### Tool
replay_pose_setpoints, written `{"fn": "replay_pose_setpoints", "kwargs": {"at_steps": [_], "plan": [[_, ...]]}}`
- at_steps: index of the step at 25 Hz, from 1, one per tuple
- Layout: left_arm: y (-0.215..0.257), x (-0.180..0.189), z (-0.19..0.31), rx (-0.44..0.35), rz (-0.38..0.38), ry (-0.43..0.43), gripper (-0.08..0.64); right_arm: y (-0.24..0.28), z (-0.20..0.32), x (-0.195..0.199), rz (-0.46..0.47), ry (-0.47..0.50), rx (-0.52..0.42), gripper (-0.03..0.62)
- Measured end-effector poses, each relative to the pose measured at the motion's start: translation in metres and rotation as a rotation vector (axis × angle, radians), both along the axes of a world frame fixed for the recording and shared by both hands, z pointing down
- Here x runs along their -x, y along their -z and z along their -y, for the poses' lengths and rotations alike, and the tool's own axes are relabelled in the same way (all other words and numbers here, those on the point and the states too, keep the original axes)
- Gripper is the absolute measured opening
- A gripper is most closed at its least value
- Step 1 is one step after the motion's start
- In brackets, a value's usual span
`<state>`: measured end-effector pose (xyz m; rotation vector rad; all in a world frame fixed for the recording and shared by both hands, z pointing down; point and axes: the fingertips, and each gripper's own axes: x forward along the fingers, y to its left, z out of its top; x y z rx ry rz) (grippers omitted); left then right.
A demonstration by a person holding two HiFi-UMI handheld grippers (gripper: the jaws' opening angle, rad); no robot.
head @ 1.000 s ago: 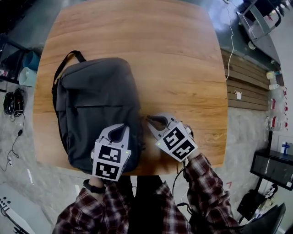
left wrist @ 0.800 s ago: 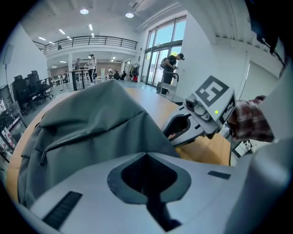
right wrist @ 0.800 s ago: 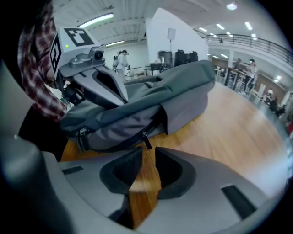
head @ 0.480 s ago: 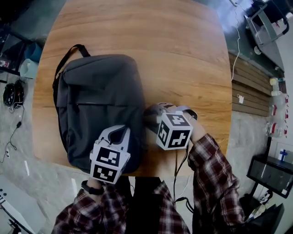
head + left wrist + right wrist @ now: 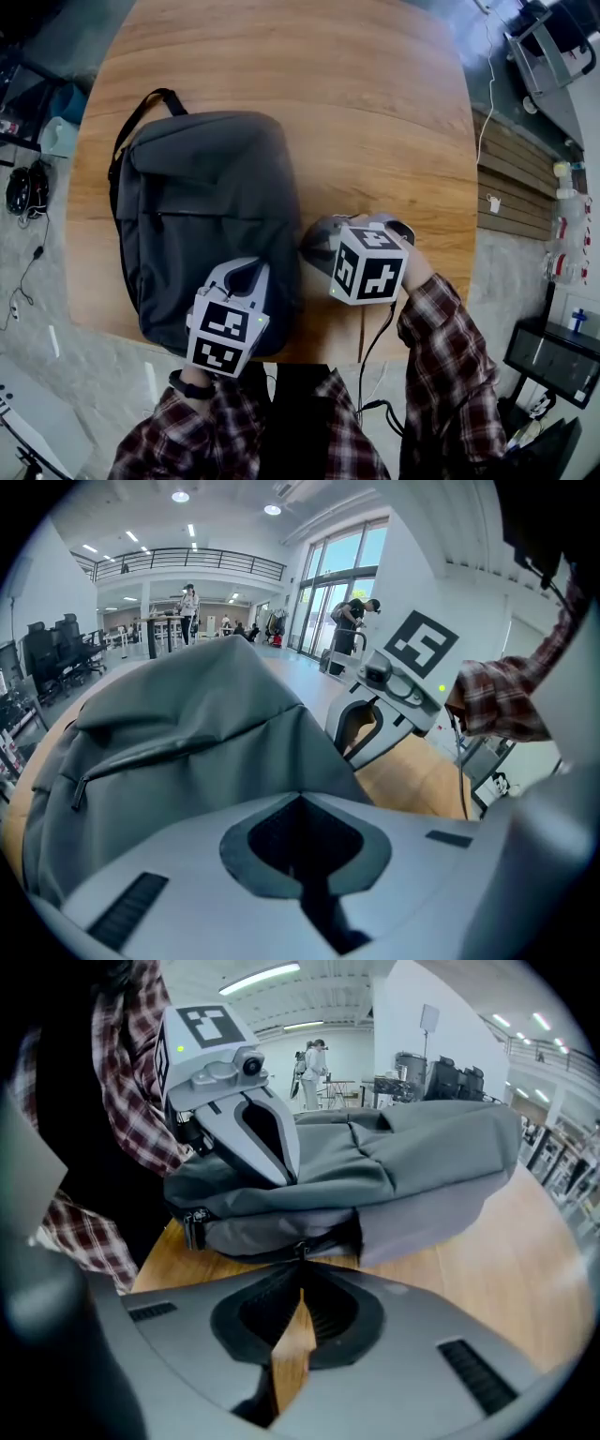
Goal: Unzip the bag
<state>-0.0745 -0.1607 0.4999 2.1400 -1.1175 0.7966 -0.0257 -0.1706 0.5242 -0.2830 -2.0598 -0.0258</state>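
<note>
A dark grey backpack (image 5: 202, 216) lies flat on the round wooden table (image 5: 375, 112), its carry strap (image 5: 141, 108) at the far end. My left gripper (image 5: 246, 267) sits on the bag's near right corner, jaws shut with a ridge of the bag's fabric (image 5: 309, 733) at the tips. My right gripper (image 5: 305, 246) is at the bag's right side, low over the table, jaws shut. In the right gripper view a small zipper pull (image 5: 302, 1249) on the bag's side seam sits just past the right gripper (image 5: 302, 1288) tips; contact cannot be told.
The table's near edge (image 5: 319, 354) runs just under both grippers. A second zip slider (image 5: 195, 1227) hangs at the bag's near corner. A front pocket zip (image 5: 80, 789) crosses the bag's top face. Cables and gear lie on the floor (image 5: 23, 202) at left.
The right gripper has swung round from the near table edge to face the bag's right side, its cube turning. The left gripper has stayed on the bag's corner.
</note>
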Motion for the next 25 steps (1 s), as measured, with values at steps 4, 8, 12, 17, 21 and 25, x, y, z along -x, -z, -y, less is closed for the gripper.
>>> {"fn": "replay_pose_setpoints", "kwargs": {"at_steps": [4, 8, 12, 17, 21, 25], "plan": [[-0.002, 0.001, 0.0, 0.005, 0.001, 0.003, 0.006, -0.003, -0.002, 0.002, 0.006, -0.061, 0.066, 0.02], [-0.002, 0.0, 0.0, 0.009, -0.008, 0.004, 0.006, -0.01, -0.006, 0.008, -0.008, -0.078, 0.134, 0.02], [-0.004, -0.001, 0.001, 0.013, -0.006, -0.001, 0.006, -0.011, -0.006, 0.011, -0.029, -0.057, 0.17, 0.02], [-0.009, -0.001, 0.002, 0.022, -0.002, 0.002, 0.006, -0.009, -0.006, 0.009, -0.053, -0.047, 0.066, 0.012], [-0.013, 0.0, 0.005, 0.028, 0.0, 0.015, 0.006, -0.011, -0.009, -0.003, -0.059, -0.141, 0.015, 0.012], [-0.017, 0.002, 0.008, 0.042, 0.001, 0.038, 0.006, -0.014, -0.029, -0.012, -0.071, -0.241, 0.0, 0.011]]}}
